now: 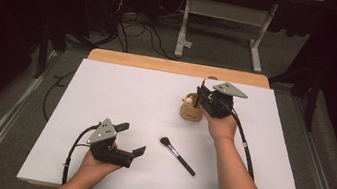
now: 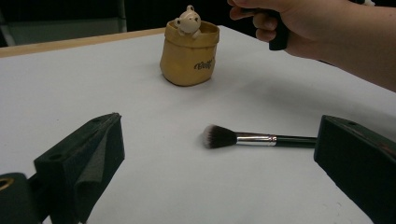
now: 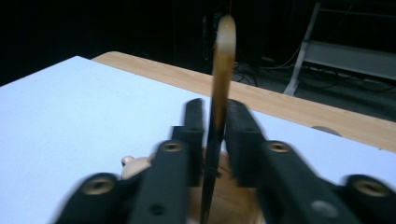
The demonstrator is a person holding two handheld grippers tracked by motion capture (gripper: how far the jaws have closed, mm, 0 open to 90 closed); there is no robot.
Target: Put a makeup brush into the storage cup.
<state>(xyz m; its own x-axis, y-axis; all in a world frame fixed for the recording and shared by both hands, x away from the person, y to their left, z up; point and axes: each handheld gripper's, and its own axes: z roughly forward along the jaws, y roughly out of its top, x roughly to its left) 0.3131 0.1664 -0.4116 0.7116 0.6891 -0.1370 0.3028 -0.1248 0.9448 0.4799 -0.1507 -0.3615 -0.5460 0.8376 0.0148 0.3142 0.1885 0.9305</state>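
Right tool (image 3: 212, 116) sits above the yellow pot (image 1: 191, 110), jaws narrowly apart around an upright brush handle (image 3: 219, 107). Left tool (image 2: 210, 163) stands wide apart, makeup brush (image 2: 252, 138) ahead.

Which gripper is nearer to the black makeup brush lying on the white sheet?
Left. The left gripper sits just left of the makeup brush, jaws open toward its bristles. The right gripper is farther back, above the yellow holder.
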